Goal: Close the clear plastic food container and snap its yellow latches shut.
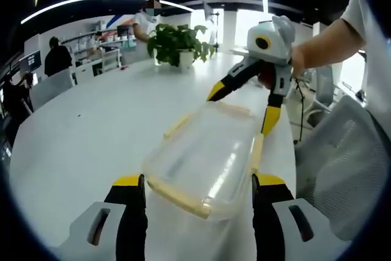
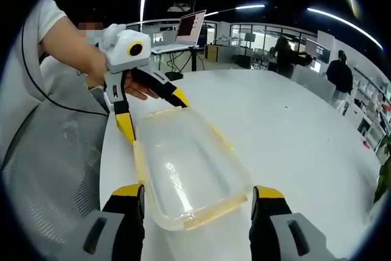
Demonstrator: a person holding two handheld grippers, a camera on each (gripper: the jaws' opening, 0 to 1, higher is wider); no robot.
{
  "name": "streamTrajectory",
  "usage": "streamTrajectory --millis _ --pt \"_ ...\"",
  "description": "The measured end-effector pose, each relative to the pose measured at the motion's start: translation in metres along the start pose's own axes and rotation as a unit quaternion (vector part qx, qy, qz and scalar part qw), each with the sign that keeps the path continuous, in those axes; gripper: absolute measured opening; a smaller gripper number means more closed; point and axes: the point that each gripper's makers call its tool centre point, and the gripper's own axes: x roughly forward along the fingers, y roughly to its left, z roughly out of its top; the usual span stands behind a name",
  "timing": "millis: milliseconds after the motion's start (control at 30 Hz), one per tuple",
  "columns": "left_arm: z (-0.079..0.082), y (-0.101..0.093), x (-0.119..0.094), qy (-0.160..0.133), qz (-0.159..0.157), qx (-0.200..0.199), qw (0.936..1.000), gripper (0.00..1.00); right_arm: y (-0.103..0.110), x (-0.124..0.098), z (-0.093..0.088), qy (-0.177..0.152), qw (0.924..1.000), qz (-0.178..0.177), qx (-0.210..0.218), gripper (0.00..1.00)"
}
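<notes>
Clear rectangular plastic food container [image 1: 208, 157] with pale yellow latches [image 2: 182, 220] lies lidded on the white round table [image 1: 91, 132], its ends between the wide-spread jaws of left gripper [image 1: 198, 197] and right gripper [image 2: 198, 203].

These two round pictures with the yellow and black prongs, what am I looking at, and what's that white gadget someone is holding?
A person holds a hand tool with two jaws in each hand; no robot is involved. Each tool carries a fisheye camera looking along its own jaws. In the left gripper view, the left gripper has open jaws on either side of one end of a clear plastic food container with yellow latches, lying on a white table. The white gadget is the right gripper, open at the far end. The right gripper view shows the same container from the opposite end. Neither tool is squeezing anything. A potted plant stands further back.
</notes>
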Motion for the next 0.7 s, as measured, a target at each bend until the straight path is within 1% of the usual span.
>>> streamTrajectory --millis 133,333,700 --pt "-0.003 0.004 -0.006 0.003 0.001 0.000 1.0000 0.69 0.002 0.006 0.005 -0.002 1.0000 0.001 -0.001 0.69" --pt "-0.010 0.015 -0.018 0.009 0.006 -0.003 0.9999 0.69 0.005 0.021 0.016 -0.003 1.0000 0.005 -0.005 0.69" --pt "-0.029 0.037 -0.048 0.018 0.014 -0.009 0.9997 0.69 0.018 0.051 0.040 -0.006 0.9999 0.011 -0.010 0.69"
